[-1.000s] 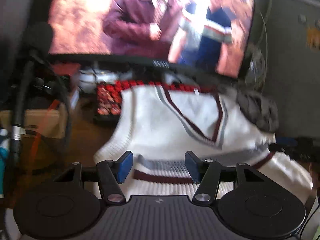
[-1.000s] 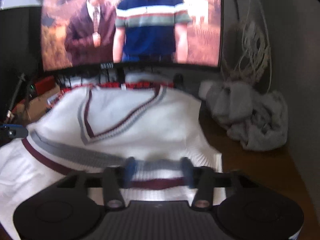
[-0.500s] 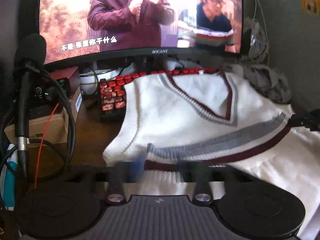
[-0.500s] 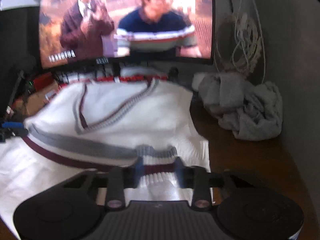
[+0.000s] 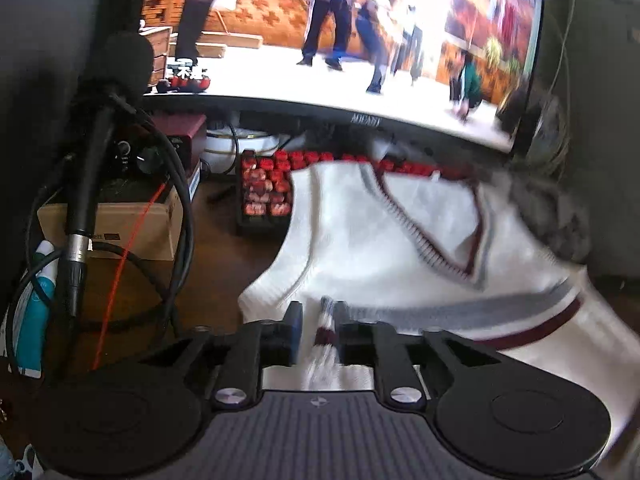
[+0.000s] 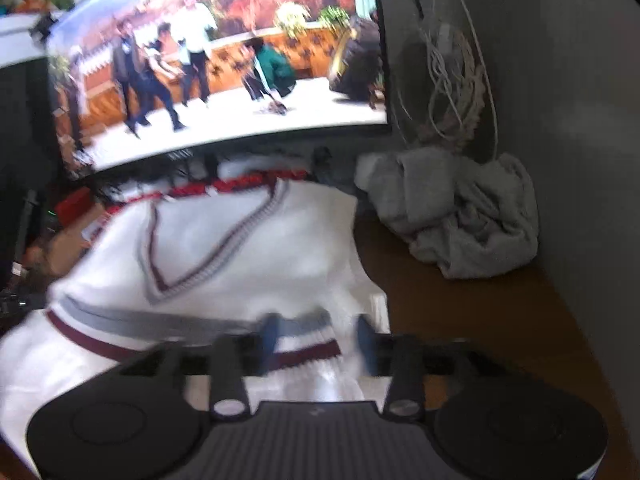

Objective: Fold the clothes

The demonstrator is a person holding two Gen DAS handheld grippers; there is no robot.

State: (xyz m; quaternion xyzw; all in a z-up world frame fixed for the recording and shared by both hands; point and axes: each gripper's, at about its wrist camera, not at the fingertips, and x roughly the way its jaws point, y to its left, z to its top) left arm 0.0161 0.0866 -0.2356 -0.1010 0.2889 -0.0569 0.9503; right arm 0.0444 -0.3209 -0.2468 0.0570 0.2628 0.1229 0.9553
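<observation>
In front of the monitor (image 5: 340, 40) the white sweater (image 5: 380, 248) lies with its striped hem doubled toward the V-neck, the left gripper (image 5: 319, 334) pinching that hem, the right gripper (image 6: 316, 338) parted astride it, sides seemingly unfolded.

White V-neck sweater (image 5: 360, 248) (image 6: 248, 256) — maroon and grey trim at neck and hem — lies face up on the desk, lower part folded up, striped hem bunched.

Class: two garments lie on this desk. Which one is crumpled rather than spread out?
The grey garment bunched by the wall; the white V-neck sweater lies spread flat before the monitor.
</observation>
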